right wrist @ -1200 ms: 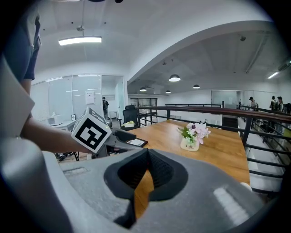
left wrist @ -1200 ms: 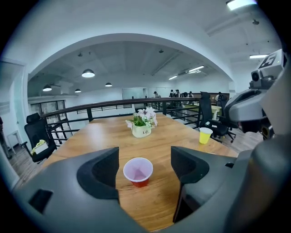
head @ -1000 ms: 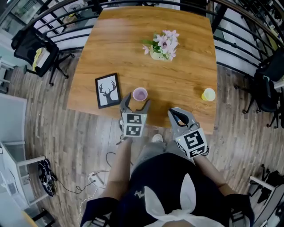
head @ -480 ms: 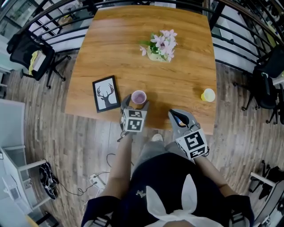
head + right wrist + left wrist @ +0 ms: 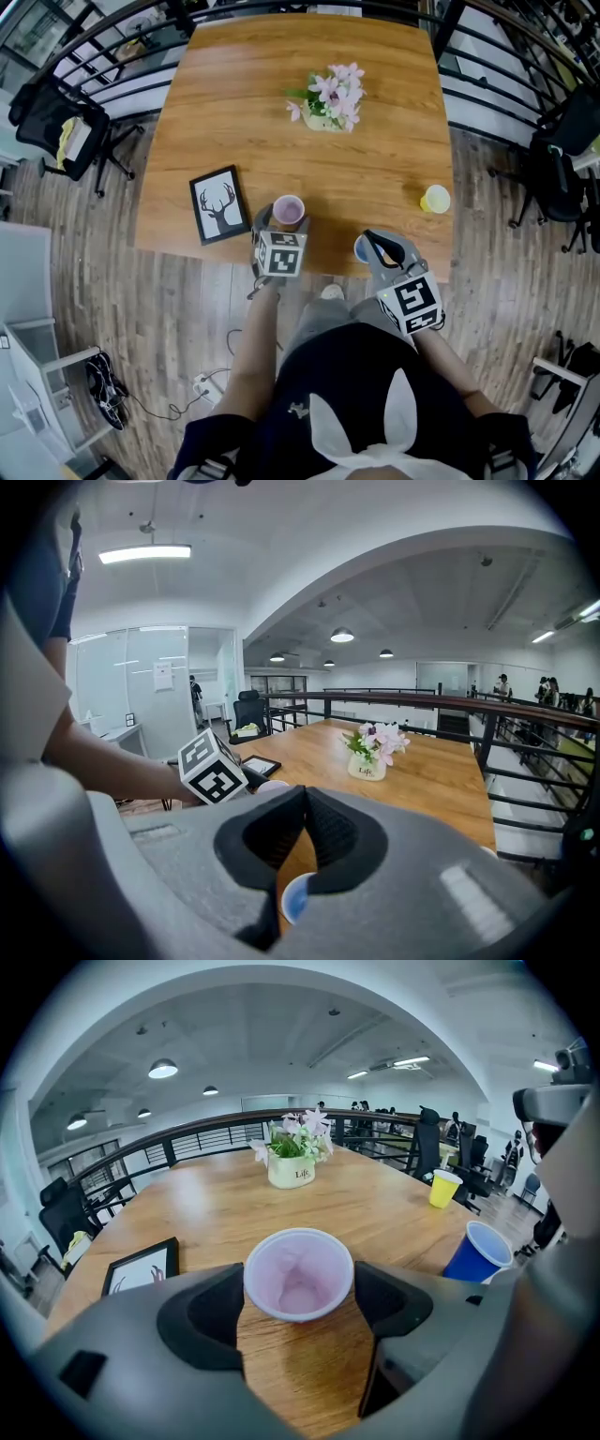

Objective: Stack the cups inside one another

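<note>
A pale pink cup (image 5: 298, 1271) stands upright near the front edge of the wooden table (image 5: 281, 122). My left gripper (image 5: 281, 223) is open, one jaw on each side of the pink cup, close to its rim without squeezing it. My right gripper (image 5: 373, 240) is shut on the rim of a blue cup (image 5: 362, 249), which hangs slightly tilted just right of the pink one. From the left gripper view the blue cup (image 5: 478, 1252) shows at the right. A yellow cup (image 5: 437, 199) stands alone near the table's right edge.
A framed deer picture (image 5: 218, 204) lies left of the pink cup. A pot of pink flowers (image 5: 326, 98) stands mid-table towards the back. Railings and office chairs (image 5: 56, 122) ring the table. The person stands at the front edge.
My left gripper has sunk and slid forward, so its jaws now flank the pink cup. The right gripper with the blue cup has shifted slightly towards the pink cup.
</note>
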The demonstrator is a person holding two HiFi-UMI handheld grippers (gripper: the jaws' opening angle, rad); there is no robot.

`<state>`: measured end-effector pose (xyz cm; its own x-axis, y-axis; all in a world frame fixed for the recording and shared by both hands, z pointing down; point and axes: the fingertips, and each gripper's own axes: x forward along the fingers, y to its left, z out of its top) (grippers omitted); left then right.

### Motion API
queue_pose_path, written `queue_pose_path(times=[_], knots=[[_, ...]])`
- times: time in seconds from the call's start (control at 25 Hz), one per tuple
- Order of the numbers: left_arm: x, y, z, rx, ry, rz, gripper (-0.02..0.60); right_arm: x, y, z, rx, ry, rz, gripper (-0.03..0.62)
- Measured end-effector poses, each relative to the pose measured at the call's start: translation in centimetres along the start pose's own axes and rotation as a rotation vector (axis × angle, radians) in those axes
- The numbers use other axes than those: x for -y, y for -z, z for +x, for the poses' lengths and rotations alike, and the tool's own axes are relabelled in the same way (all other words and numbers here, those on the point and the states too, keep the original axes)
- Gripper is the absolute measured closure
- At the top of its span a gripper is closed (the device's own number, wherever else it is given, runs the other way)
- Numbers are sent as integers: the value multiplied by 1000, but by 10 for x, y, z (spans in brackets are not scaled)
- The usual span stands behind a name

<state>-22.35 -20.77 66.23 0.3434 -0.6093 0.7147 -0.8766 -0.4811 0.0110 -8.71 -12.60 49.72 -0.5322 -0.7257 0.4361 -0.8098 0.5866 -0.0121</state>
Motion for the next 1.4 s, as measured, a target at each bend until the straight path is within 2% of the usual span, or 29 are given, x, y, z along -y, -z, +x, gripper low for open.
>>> queue_pose_path(times=[0.48,1.08,1.4], knots=[[2,0,1,-20,10,21,215,-2,6,-2,-14,2,0,597],[6,-9,-9,25,19,4,215,-3,7,-5,-15,5,-5,597],[12,-25,-21,71,28,-1,215,-1,8,-12,-9,14,-6,597]])
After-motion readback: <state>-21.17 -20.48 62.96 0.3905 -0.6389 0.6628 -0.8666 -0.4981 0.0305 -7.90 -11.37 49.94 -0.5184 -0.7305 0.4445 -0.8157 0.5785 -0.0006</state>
